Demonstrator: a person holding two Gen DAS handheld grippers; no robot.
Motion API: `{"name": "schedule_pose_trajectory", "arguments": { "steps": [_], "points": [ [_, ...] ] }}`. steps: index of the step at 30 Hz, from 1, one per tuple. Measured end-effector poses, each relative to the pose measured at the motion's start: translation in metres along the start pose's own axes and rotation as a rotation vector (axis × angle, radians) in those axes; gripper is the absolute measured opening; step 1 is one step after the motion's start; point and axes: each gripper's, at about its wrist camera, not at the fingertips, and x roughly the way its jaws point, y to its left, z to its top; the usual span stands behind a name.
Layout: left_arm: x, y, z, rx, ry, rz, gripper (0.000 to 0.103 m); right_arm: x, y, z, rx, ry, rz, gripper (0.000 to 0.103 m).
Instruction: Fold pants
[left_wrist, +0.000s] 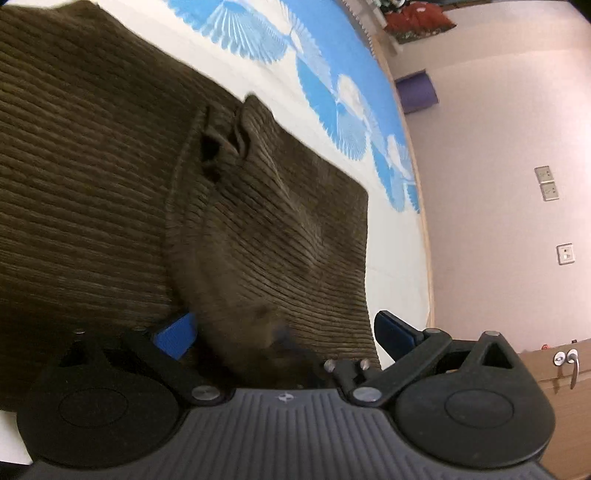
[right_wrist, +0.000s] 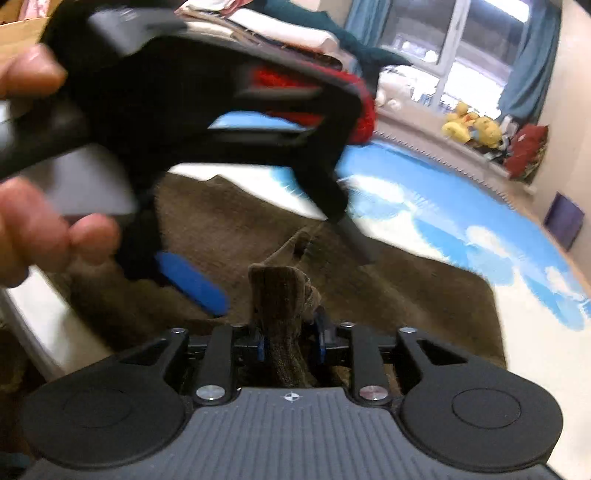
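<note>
With the brown corduroy pants (left_wrist: 110, 184) spread on the blue-and-white mat (left_wrist: 332, 66), my left gripper (left_wrist: 284, 332) gapes released while my right gripper (right_wrist: 290, 341) barely pinches a fold that risks slipping free and collapsing.

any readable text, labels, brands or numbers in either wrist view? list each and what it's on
None readable in either view.
Left gripper body: one small round crosshair mark, a symbol, not text.
Right gripper body: the same mark.
Wall switch plates: no legible print.
Brown corduroy pants, blue-and-white sheet: pattern only, no lettering.
</note>
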Motion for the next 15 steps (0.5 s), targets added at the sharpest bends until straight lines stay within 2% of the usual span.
{"name": "schedule_pose_trajectory", "arguments": {
  "steps": [1, 3, 6, 7, 8, 9, 10, 11, 14, 15],
  "points": [
    [0.007, -0.002, 0.001, -0.001, 0.003, 0.022, 0.102, -0.004, -0.005, -0.001, 0.031, 0.017, 0.054, 0.053],
    [0.014, -0.007, 0.000, 0.011, 0.004, 0.035, 0.102, -0.017, -0.017, -0.001, 0.084, 0.011, 0.079, 0.061],
    [0.021, -0.009, -0.003, 0.012, 0.004, 0.053, 0.090, -0.053, -0.039, -0.010, 0.158, -0.054, -0.026, 0.072],
    [0.023, -0.009, -0.003, 0.006, -0.002, 0.079, 0.073, -0.061, -0.046, -0.015, 0.174, -0.062, -0.081, 0.073],
    [0.024, -0.008, -0.004, 0.002, -0.007, 0.125, 0.044, -0.067, -0.051, -0.021, 0.173, -0.058, -0.134, 0.073],
    [0.025, -0.007, -0.004, 0.002, -0.012, 0.175, 0.035, -0.071, -0.055, -0.027, 0.179, -0.044, -0.185, 0.073],
    [0.025, -0.007, -0.004, -0.002, -0.013, 0.191, 0.031, -0.073, -0.060, -0.031, 0.216, -0.026, -0.227, 0.073],
    [0.024, -0.008, -0.005, -0.004, -0.018, 0.191, 0.030, -0.074, -0.064, -0.033, 0.247, -0.016, -0.230, 0.073],
    [0.014, -0.023, -0.005, 0.055, -0.050, 0.175, 0.029, -0.074, -0.061, -0.038, 0.242, 0.011, -0.174, 0.076],
    [0.012, -0.028, -0.004, 0.064, -0.055, 0.166, 0.029, -0.074, -0.056, -0.038, 0.214, 0.018, -0.167, 0.081]
  ]
}}
